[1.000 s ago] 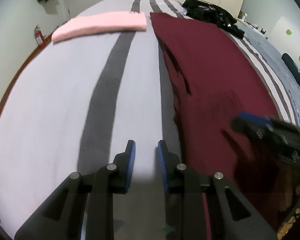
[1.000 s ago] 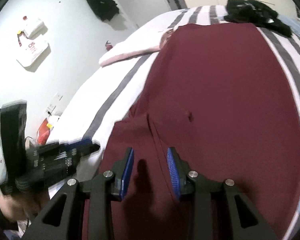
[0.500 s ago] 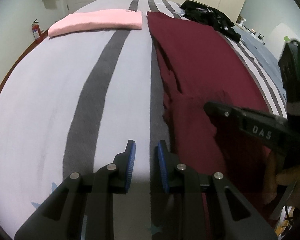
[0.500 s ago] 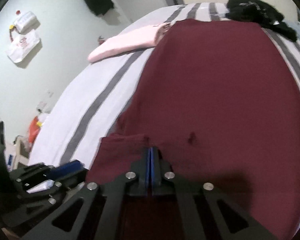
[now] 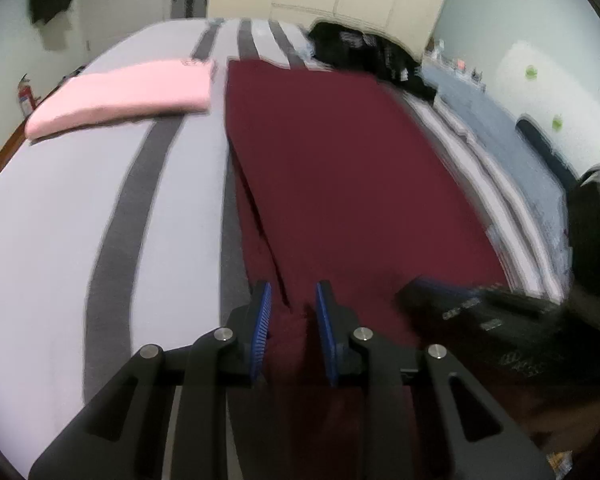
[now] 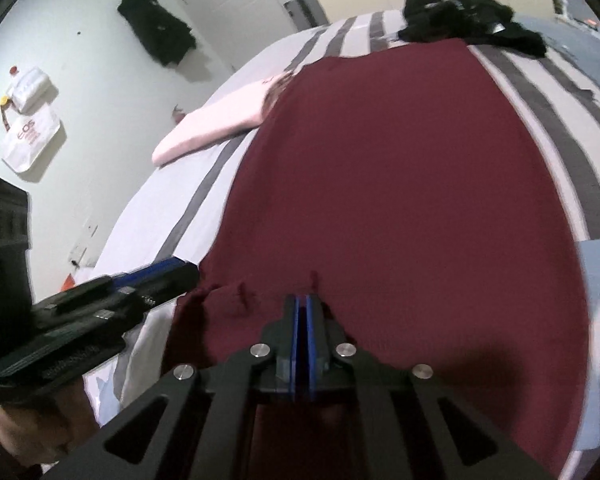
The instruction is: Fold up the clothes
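Note:
A maroon garment (image 5: pixel 340 160) (image 6: pixel 400 180) lies spread flat along the striped bed (image 5: pixel 60 220). My left gripper (image 5: pixel 290 286) hovers open over its near left edge, where a fold line runs between the blue pads; nothing is pinched. In the right wrist view it (image 6: pixel 160 276) shows at the left, beside the garment's rumpled near corner. My right gripper (image 6: pixel 302 298) is shut on a small pinch of the maroon cloth near the front edge. Its blurred tip (image 5: pixel 440 292) lies on the garment at the lower right of the left wrist view.
A folded pink garment (image 5: pixel 128 92) (image 6: pixel 220 124) rests on the bed's far left. Black clothes (image 5: pixel 364 52) (image 6: pixel 460 16) are heaped at the far end. A red fire extinguisher (image 5: pixel 25 94) stands by the left wall, where a dark garment (image 6: pixel 156 36) and a tote bag (image 6: pixel 32 136) hang.
My left gripper slid right, from the grey stripe onto the maroon garment's edge. My right gripper closed on the maroon cloth and its near corner has bunched up.

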`<state>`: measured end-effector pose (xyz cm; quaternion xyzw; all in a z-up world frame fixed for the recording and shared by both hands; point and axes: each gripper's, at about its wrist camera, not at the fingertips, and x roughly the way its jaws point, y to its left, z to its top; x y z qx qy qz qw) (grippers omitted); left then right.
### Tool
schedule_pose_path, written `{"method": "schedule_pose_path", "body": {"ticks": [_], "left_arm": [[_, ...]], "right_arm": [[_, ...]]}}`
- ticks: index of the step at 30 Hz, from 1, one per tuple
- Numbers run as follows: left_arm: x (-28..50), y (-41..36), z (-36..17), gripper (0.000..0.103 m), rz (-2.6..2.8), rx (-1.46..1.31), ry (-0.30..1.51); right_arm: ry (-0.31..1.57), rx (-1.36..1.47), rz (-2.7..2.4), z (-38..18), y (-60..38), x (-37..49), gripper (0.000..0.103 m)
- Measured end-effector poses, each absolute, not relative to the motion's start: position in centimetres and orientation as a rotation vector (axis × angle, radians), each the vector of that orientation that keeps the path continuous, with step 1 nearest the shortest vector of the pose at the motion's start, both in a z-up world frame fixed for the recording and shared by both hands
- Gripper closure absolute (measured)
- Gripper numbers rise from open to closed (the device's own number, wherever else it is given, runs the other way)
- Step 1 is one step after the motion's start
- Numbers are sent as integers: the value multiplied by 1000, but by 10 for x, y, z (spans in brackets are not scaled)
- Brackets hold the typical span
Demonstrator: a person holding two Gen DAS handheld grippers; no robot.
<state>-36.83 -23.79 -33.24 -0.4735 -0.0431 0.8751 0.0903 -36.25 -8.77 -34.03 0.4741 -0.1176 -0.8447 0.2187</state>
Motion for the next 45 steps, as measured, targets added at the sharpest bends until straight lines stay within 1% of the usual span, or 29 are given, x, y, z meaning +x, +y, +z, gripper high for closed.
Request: {"method": "schedule_pose_path", "body": {"ticks": [4, 6, 8, 11, 13, 15, 17, 19, 21, 24, 30, 35, 39, 41, 43, 45], "left_arm": [[-378, -237, -340, 83, 2641, -1422, -53], [-378, -237, -330, 83, 2696, -1390, -6], [-369, -236, -314, 83, 2735, -1300, 14], [-343, -231, -296, 83, 2723, -1258, -15], [-316, -225, -294, 89, 2713, -1266, -27], [-285, -219, -299, 92, 2703, -1312, -36], [-255, -214, -309, 93, 2701, -1376, -56], [-231, -211, -321, 93, 2684, -1461, -99], [-207, -206, -334, 93, 2681, -1533, -96], [-176, -203, -344, 93, 2693, -1571, -123], [-136, -200, -348, 93, 2701, -1611, -152], [-118, -197, -346, 93, 2693, -1652, -132], [-115, -204, -335, 93, 2681, -1681, -192], [-117, -209, -323, 93, 2706, -1653, -216], [-119, -214, -312, 92, 2732, -1623, -236], [-127, -219, -306, 87, 2757, -1605, -245]], "right_arm": [[-306, 1336, -2371, -341, -69, -361, 98], [-292, 1329, -2383, -338, -57, -354, 97], [-271, 1318, -2394, -330, -51, -340, 98], [-250, 1309, -2387, -323, -42, -320, 97], [-216, 1298, -2375, -318, -32, -296, 97], [-190, 1298, -2363, -315, -28, -274, 98], [-202, 1310, -2363, -313, -22, -253, 98], [-213, 1333, -2367, -314, -12, -231, 98], [-215, 1365, -2362, -318, -4, -213, 98], [-210, 1422, -2340, -330, 7, -190, 98], [-166, 1468, -2299, -346, 20, -151, 97], [-187, 1487, -2294, -347, 33, -135, 97], [-163, 1524, -2268, -346, 35, -128, 97], [-185, 1517, -2275, -335, 39, -129, 97], [-202, 1511, -2298, -328, 46, -130, 94], [-216, 1503, -2336, -323, 53, -138, 77]]}}
